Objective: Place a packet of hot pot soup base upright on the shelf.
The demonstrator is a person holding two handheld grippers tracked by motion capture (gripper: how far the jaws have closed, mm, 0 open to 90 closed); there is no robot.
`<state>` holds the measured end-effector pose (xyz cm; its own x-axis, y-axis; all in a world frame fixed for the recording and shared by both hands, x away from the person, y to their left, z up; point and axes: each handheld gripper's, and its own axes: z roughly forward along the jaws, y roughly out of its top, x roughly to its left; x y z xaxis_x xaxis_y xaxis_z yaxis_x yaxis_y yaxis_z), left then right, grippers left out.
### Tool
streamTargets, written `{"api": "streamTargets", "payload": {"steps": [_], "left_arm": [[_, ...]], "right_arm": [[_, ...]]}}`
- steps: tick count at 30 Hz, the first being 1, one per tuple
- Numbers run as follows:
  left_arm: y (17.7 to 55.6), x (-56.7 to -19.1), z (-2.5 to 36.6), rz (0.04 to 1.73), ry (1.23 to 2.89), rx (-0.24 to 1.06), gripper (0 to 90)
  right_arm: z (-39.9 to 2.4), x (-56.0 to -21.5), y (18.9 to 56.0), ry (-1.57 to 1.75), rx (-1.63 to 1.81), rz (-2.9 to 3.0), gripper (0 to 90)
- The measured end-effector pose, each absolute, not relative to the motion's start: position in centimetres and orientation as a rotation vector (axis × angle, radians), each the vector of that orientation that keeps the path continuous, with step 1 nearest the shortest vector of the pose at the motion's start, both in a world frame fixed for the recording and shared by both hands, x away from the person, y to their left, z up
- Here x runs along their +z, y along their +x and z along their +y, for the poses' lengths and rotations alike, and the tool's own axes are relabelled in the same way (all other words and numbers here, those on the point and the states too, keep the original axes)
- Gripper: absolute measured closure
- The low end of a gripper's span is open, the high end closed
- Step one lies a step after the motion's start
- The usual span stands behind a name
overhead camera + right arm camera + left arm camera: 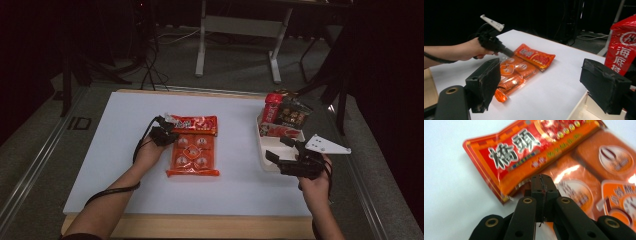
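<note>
At the left edge of the orange snack pack (574, 182), the left gripper (541, 185) has its fingers (536, 188) pressed together, pinching the pack's crinkled rim right where the red header meets the clear window. The pack lies flat on the white tabletop (115, 150), its header at the far end and its rows of round snack pieces running back toward the person. From above, the left gripper (165, 131) sits just beside the pack's upper left corner, the left hand (150, 152) behind it and the cable looping back along the forearm.

Well to the right of the pack, the right gripper (285, 150) hovers with its fingers (484, 82) spread wide and nothing between them; through that gap the right gripper view looks straight across at the snack pack (521, 67) and the left gripper (509, 53) on it. The right hand (315, 185) holds it at the near end of a white tray (267, 162), which stands at the tabletop's right edge, well apart from the pack. In the tray stand a red packet (272, 107) and a dark packet (292, 116), upright and side by side.
</note>
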<state>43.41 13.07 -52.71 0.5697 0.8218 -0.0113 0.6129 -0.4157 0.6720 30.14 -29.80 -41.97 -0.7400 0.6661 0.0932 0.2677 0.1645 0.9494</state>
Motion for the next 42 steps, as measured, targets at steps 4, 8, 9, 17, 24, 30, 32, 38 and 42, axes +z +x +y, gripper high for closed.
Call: {"api": "streamTargets", "payload": {"steps": [4,8,9,17,24,30,32,38,42], "left_arm": [[44.8,-52.7,12.7,1.142,2.15,0.365,89.9],[45.8,-52.8,11.4,1.129,2.197,0.358,89.9],[45.8,-52.8,11.0,1.115,2.214,0.359,89.9],[45.4,-53.1,10.0,1.059,2.262,0.38,90.0],[44.2,-53.0,9.5,1.025,2.271,0.322,90.0],[42.3,-53.0,8.2,0.954,2.296,0.287,90.0],[41.8,-53.0,7.8,0.946,2.294,0.272,90.0],[39.9,-52.9,6.7,0.888,2.315,0.237,90.0],[39.0,-52.9,6.3,0.863,2.315,0.211,90.0]], "right_arm": [[-29.7,-42.2,30.2,0.885,1.601,2.118,16.6],[-29.5,-42.3,30.3,0.884,1.599,2.129,16.6],[-29.5,-42.3,30.3,0.88,1.597,2.13,16.6],[-29.6,-42.3,30.1,0.88,1.605,2.127,16.6],[-29.5,-42.3,30.1,0.876,1.602,2.13,16.6],[-29.4,-42.3,30.1,0.878,1.603,2.132,16.6],[-29.4,-42.2,30.1,0.874,1.602,2.132,16.6],[-29.4,-42.2,29.9,0.875,1.609,2.127,16.6],[-29.5,-42.1,30.0,0.859,1.6,2.122,17.7]]}}
